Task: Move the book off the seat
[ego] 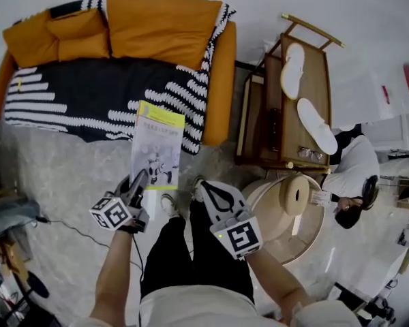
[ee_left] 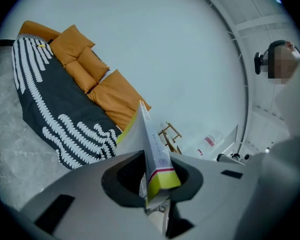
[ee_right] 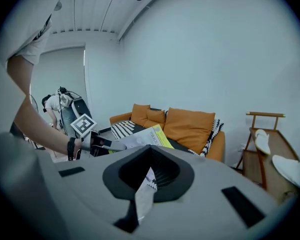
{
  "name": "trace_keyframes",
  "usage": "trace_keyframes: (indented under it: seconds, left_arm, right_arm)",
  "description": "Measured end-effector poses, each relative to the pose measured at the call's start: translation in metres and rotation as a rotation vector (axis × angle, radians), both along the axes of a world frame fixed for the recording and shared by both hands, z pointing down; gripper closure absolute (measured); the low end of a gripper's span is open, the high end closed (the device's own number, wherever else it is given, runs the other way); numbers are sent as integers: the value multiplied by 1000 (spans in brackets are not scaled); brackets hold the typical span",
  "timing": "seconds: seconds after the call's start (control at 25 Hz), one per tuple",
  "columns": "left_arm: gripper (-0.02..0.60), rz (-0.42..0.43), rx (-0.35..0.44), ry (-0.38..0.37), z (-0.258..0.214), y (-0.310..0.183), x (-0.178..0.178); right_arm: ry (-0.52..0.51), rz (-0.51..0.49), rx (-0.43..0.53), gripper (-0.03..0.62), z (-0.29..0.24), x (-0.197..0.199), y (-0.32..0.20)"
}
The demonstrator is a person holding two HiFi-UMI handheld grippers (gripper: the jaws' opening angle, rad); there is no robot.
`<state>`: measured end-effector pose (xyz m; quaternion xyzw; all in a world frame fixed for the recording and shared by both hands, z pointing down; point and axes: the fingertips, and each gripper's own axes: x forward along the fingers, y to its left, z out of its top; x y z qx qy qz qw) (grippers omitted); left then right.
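Observation:
A thin white book with a yellow top band (ego: 158,142) hangs in the air in front of the orange sofa (ego: 221,80). Its upper end overlaps the edge of the black-and-white blanket (ego: 88,94) on the seat. My left gripper (ego: 142,179) is shut on the book's lower edge. In the left gripper view the book (ee_left: 152,144) stands edge-on, clamped between the jaws of the left gripper (ee_left: 155,184). My right gripper (ego: 202,186) hovers beside it over the floor, jaws together and holding nothing. The right gripper view looks past the right gripper (ee_right: 145,184) at the held book (ee_right: 145,136).
A wooden rack (ego: 313,67) holding white slippers (ego: 293,70) stands right of the sofa. A round beige tub (ego: 293,203) sits in front of it. A person (ego: 351,176) bends over at the far right. A black cable (ego: 68,230) runs across the marble floor on the left.

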<state>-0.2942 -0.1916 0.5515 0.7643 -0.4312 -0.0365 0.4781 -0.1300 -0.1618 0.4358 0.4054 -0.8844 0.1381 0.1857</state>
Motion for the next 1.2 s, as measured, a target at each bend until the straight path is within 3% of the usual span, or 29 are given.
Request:
trace_keyframes:
  seconds: [0.24, 0.64, 0.84, 1.0, 1.2]
  left_arm:
    - [503, 73, 89, 0, -62, 27, -7]
    - [503, 190, 127, 86, -117, 71, 20]
    - [503, 294, 152, 81, -138, 72, 36]
    - [503, 405, 156, 74, -157, 72, 70]
    - [502, 606, 169, 80, -172, 74, 155]
  right_arm:
    - [14, 94, 1, 574, -44, 5, 26]
    - [39, 234, -7, 574, -75, 32, 74]
    - [34, 322, 4, 573, -87, 50, 83]
    - [18, 447, 28, 574, -104, 95, 95]
    - [19, 666, 39, 573, -108, 181, 136]
